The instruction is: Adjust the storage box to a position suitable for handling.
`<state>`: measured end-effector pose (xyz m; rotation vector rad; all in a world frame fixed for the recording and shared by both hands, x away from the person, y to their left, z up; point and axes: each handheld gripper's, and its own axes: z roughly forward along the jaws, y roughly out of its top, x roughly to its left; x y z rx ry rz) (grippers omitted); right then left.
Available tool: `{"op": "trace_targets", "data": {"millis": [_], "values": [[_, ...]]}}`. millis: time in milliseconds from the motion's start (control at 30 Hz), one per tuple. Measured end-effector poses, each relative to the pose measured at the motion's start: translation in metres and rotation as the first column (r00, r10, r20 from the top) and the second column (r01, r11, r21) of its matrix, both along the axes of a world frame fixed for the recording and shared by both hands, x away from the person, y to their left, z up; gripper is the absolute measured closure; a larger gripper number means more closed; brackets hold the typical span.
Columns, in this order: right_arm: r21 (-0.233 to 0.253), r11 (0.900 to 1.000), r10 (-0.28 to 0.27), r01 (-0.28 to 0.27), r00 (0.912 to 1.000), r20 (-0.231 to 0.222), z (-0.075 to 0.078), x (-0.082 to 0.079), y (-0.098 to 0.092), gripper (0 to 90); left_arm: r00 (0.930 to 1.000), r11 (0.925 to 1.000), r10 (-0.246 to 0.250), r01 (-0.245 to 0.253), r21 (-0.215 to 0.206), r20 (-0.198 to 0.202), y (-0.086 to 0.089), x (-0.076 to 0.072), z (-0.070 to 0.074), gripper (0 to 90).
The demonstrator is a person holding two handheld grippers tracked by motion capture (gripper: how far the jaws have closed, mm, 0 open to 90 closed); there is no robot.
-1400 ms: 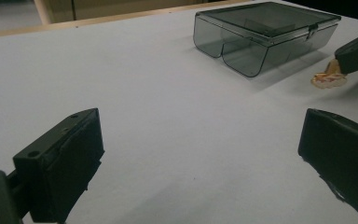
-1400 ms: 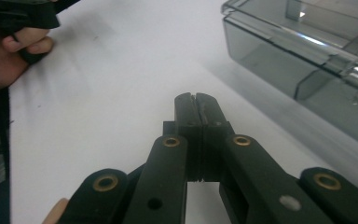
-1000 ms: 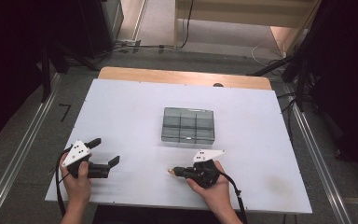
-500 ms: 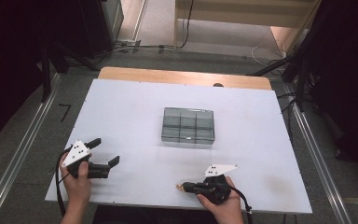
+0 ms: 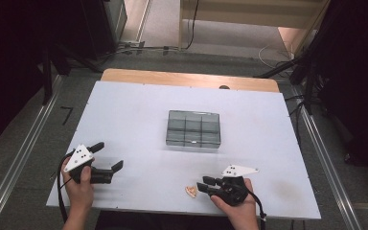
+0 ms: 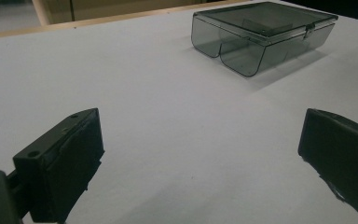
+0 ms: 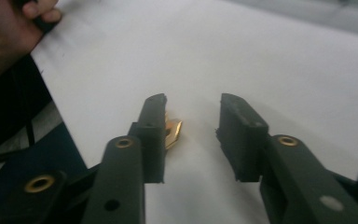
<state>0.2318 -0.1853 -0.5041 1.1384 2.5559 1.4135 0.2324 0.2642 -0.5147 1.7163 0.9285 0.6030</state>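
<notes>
Down at the near edge of the table (image 5: 139,100), the right gripper (image 5: 202,185) is lined up on a small gold piece (image 5: 190,190) lying flat on the white top, just toward the near-left from its tips. In the right gripper view the jaws stand partly apart with nothing between them, and the gold piece (image 7: 172,132) sits against the inner side of one jaw, half hidden behind it, its pointed end aimed into the gap. So it is off-centre. I'd say the gripper needs a small sideways shift before closing, or one jaw may just nudge it along. The right hand (image 5: 235,201) is clearly the nearer one.

Over by the near-left corner, the left gripper (image 5: 109,157) is well apart from the gold piece, jaws spread wide and empty, pointing across toward the grey lidded box (image 6: 261,35) at the middle of the table, lid shut.
</notes>
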Motion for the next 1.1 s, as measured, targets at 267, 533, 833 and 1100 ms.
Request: {"op": "trace_targets", "data": {"millis": [267, 533, 833, 1100], "values": [[-0.031, 0.996, -0.079, 0.081, 0.9939, 0.077, 0.022, 0.014, -0.009, 48.0, 1.0, 1.0, 0.0, 0.0, 0.005, 0.0, 0.0, 0.0, 0.0, 0.0], [-0.05, 0.99, -0.124, 0.13, 0.9867, 0.105, 0.038, 0.029, -0.009, 52.2, 1.0, 1.0, -0.001, 0.001, 0.008, -0.001, -0.001, 0.0, 0.0, 0.0], [-0.026, 0.995, -0.097, 0.101, 0.988, 0.12, 0.058, 0.052, -0.002, 67.5, 1.0, 0.9999, -0.003, 0.003, 0.013, -0.001, -0.002, 0.0, 0.0, 0.0], [-0.01, 0.994, -0.108, 0.11, 0.9869, 0.12, 0.069, 0.072, 0.003, 79.4, 1.0, 0.9998, -0.005, 0.005, 0.017, -0.001, -0.002, -0.001, 0.0, 0.0]]}}
